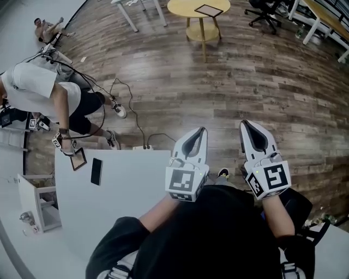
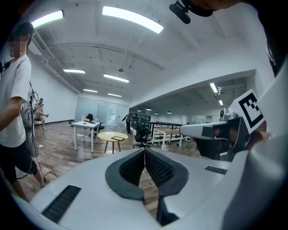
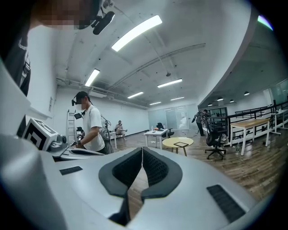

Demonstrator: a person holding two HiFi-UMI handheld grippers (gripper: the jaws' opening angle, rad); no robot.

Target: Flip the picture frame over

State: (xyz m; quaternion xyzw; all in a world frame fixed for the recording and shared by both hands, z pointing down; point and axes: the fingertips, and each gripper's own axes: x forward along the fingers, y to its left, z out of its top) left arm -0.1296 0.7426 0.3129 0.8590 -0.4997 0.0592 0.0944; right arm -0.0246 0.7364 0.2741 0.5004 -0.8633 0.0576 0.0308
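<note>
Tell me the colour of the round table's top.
Pale yellow. The round table shows best in the head view.

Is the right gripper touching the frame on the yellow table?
Apart. The head view shows the right gripper near the person's body, with a wide stretch of floor between it and the frame on the yellow table.

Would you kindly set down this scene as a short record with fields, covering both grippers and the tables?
left gripper: shut, empty, over the wood floor
right gripper: shut, empty, beside the left one
round yellow table: far across the floor, a flat frame on it
white table: by the left gripper, bears a small frame and a black flat item
other person: at the white table's far corner
task: neither gripper touches a frame
</note>
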